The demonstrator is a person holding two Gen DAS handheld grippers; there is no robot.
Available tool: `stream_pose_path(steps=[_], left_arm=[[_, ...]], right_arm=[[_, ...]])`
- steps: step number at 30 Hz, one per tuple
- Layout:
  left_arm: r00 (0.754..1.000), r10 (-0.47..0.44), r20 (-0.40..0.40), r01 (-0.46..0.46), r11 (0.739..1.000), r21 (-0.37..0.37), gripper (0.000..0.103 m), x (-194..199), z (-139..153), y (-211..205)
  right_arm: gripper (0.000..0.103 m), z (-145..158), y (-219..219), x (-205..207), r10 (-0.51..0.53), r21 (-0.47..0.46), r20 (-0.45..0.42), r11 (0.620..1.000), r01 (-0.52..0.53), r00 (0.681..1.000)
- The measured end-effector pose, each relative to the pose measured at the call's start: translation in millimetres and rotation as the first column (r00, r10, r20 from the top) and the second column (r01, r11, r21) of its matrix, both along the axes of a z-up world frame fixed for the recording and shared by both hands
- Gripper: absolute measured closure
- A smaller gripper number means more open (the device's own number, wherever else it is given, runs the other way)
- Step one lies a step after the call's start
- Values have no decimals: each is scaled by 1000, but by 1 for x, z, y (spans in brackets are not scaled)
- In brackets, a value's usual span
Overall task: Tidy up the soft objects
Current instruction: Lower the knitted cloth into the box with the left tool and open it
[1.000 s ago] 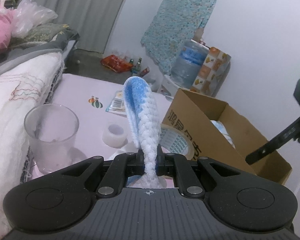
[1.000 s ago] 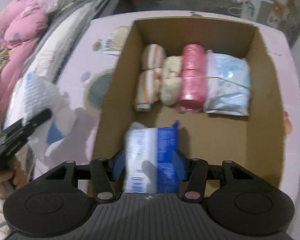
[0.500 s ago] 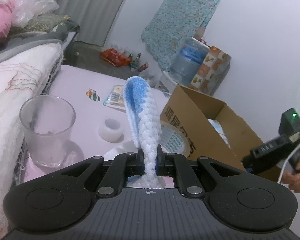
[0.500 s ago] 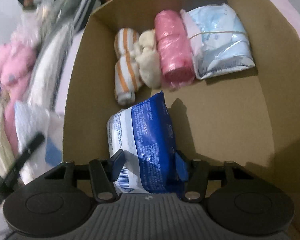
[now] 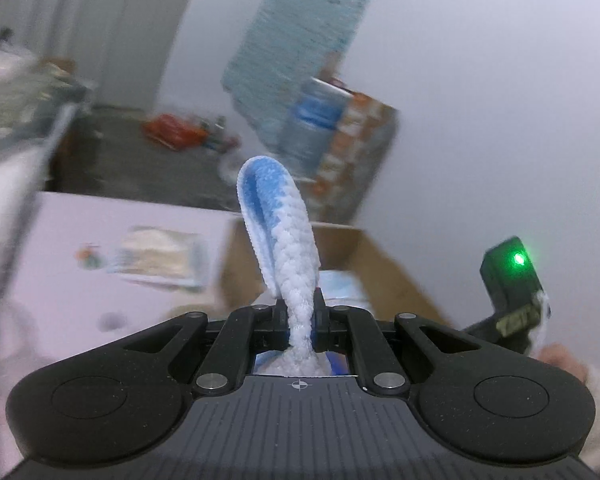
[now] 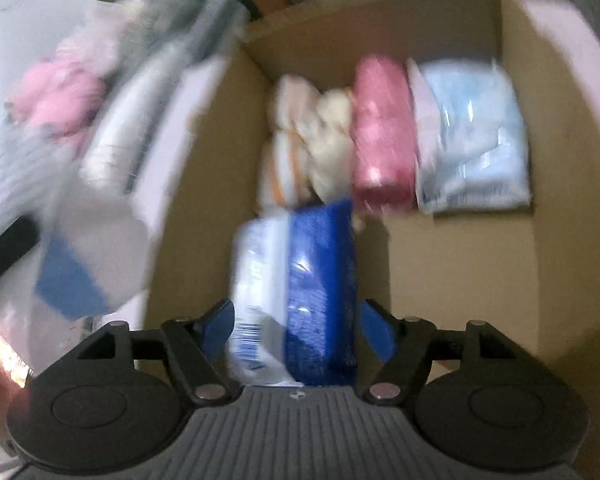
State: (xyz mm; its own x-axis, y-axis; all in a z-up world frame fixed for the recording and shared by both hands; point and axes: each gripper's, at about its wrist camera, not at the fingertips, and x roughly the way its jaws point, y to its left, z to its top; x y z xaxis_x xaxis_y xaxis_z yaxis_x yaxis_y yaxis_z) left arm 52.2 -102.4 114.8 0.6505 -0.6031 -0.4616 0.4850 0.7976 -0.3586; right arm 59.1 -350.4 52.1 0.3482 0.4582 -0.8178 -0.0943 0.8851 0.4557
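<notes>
Blue-and-white fluffy cloth (image 5: 288, 240) is pinched in the closed left fingers (image 5: 300, 320); right fingers (image 6: 296, 320) have just sprung wide, freeing the blue-and-white packet (image 6: 296, 280) over the cardboard box (image 6: 460, 272).

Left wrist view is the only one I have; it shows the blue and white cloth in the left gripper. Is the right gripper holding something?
Observer: The right gripper is open. Its jaws have just been opening, and a blue and white packet stands between the pads, with a gap at one side.
Operator: Where is that packet?
Observer: Inside the cardboard box, at its near part. Whether it already rests on the floor, I cannot tell.
Operator: What else is in the box?
Observer: A row by the far wall: striped rolls, a cream bundle, a pink roll and a pale blue pack.
</notes>
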Motion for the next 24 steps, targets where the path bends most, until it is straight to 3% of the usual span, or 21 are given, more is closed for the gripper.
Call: stream_pose_path(steps=[6,10,13,14,16,17,18,19,21,22,24], left_arm=[[979,-144,-143,137,989,-61,97,34,17,-79],[932,-240,-271,210,968,-135,97,54,-2,-128],[885,-232,-403,193,972,-137,96,73,-35,-156],[870,-216,-442,197,976,-88,96,80,-47,-166],[883,-133,-450,192,978,87,94,89,-63,-180],[890,-119,-440,220,957,187,93,93,-70,-188],[885,-121,-450,269,921,282,89,97,-76,-195],[882,-102,-460,281,898,339,77,100,-80,-199],[877,-84,-474,299,867,398,64,98,-79,-196],[877,-124,-463,332,854,400,56,94,-74,-195],[907,-138,-399,330,821,466,53,87,-62,-191]], right_arm=[[53,53,-47,-59,-49,-49,235,997,62,971],[53,59,-87,-84,-124,5,259,992,127,958],[53,50,-109,-88,-162,14,251,986,164,954],[53,49,-114,-89,-167,15,251,986,168,954],[53,47,-123,-92,-193,30,253,981,192,948],[53,46,-126,-93,-205,44,257,979,201,944],[53,44,-128,-93,-203,53,258,979,196,944],[53,44,-131,-94,-196,60,262,981,187,945],[53,41,-130,-93,-180,48,275,984,174,944],[53,40,-128,-94,-172,37,281,985,168,944],[53,37,-126,-94,-157,14,289,987,159,945]])
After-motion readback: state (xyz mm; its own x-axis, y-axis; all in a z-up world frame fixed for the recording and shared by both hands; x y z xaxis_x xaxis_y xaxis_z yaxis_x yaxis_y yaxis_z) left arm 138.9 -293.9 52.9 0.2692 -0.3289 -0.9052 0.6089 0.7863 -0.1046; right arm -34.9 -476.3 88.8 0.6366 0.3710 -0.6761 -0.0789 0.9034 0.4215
